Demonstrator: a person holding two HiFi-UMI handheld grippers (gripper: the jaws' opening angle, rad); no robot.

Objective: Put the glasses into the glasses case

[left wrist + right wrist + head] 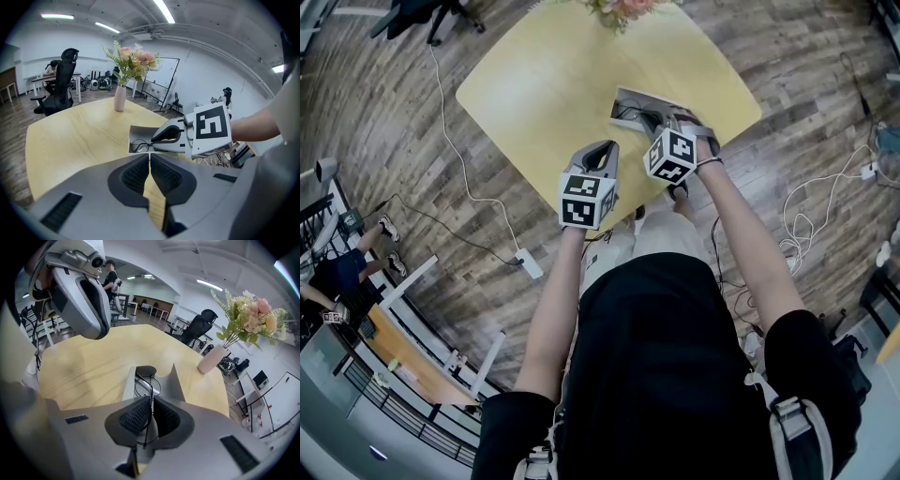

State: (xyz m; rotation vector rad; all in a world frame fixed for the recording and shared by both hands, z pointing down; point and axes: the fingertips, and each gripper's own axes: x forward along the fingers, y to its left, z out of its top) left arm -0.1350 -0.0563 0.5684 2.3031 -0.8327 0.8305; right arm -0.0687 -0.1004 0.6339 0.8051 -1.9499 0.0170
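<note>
right claw [151,399]: pinching thin wire glasses [150,385], lower half hidden behind it
left claw [150,157]: pressed together, empty
glasses case [169,384]: open, near end hidden

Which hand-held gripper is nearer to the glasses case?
Right. The right hand-held gripper is at the glasses case, pinching the glasses over it; the left hand-held gripper hangs short of it, shut and empty.

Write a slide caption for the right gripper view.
Right gripper pinches the wire-framed glasses at the open grey case on a yellow table.
</note>
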